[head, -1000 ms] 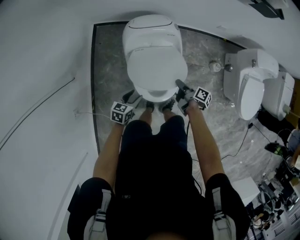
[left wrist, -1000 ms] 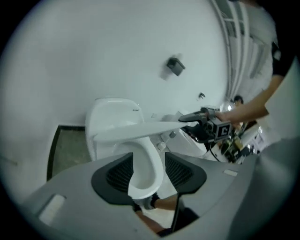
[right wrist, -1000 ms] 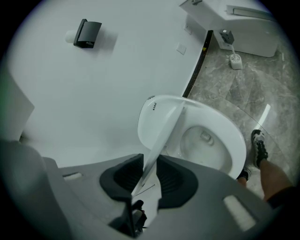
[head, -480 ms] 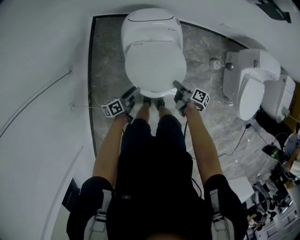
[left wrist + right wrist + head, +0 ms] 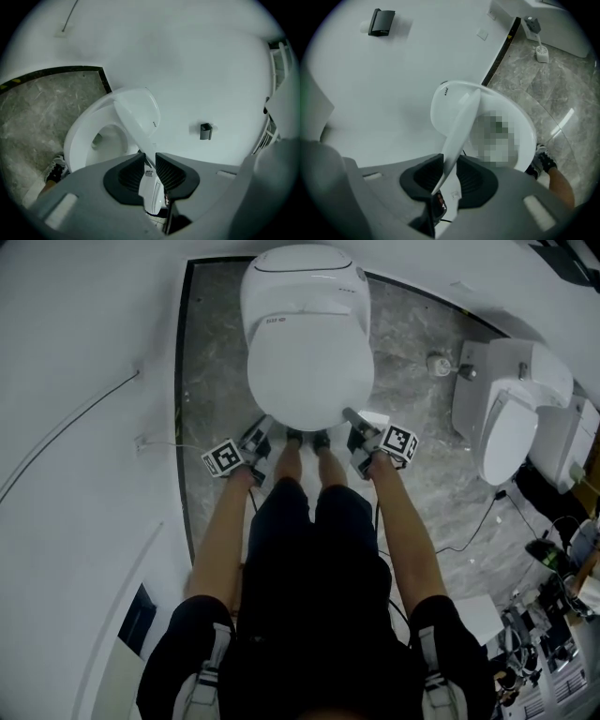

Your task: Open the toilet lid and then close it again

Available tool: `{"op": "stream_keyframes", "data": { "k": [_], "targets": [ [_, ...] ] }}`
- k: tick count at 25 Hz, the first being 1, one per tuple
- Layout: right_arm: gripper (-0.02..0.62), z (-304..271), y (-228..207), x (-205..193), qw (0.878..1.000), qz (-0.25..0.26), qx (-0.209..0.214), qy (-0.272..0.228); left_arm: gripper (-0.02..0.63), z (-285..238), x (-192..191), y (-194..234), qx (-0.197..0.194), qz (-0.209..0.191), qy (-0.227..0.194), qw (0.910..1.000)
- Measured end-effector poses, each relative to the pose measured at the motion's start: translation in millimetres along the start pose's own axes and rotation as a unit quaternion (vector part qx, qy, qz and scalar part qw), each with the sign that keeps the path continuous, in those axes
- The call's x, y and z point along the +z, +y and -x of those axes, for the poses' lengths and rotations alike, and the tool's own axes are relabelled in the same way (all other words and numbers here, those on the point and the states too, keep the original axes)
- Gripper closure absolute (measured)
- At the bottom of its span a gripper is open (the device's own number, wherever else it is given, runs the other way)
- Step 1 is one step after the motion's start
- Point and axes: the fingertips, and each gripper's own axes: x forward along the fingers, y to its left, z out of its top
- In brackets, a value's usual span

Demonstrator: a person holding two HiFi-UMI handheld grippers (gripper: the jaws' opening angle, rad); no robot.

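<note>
I have both pairs of jaws on the front edge of the white oval plastic toilet lid (image 5: pixel 309 367), one at each front corner. My left gripper (image 5: pixel 149 158) has just been closing its jaws, and its ribbed black pads now pinch the thin lid rim that runs edge-on between them. My right gripper (image 5: pixel 450 163) is clenched on the same rim from the other side, the lid's edge slanting up out of its jaws. The lid is lifted at its front and tilted, clear of the white toilet seat ring (image 5: pixel 78 136), so the bowl shows under it in both gripper views; from the head view it covers most of the bowl. The toilet stands on a grey veined marble floor (image 5: pixel 211 362) bordered by a dark strip against the white wall. My dark shoes (image 5: pixel 295 438) are just in front of the bowl, between my two arms. A second white toilet (image 5: pixel 511 418) stands well apart to the right.
</note>
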Motion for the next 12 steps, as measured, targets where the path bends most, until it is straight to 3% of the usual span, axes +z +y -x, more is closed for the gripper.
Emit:
{"op": "stream_keyframes", "data": {
  "k": [5, 12],
  "targets": [
    [0.505, 0, -12, -4, 1.000, 0.000, 0.000, 0.009, 0.477, -3, -16, 13, 0.005, 0.019, 0.014, 0.9997],
    [0.502, -4, -30, -12, 0.999, 0.014, 0.004, 0.034, 0.491, -19, -18, 31, 0.023, 0.016, 0.015, 0.9995]
  ]
}}
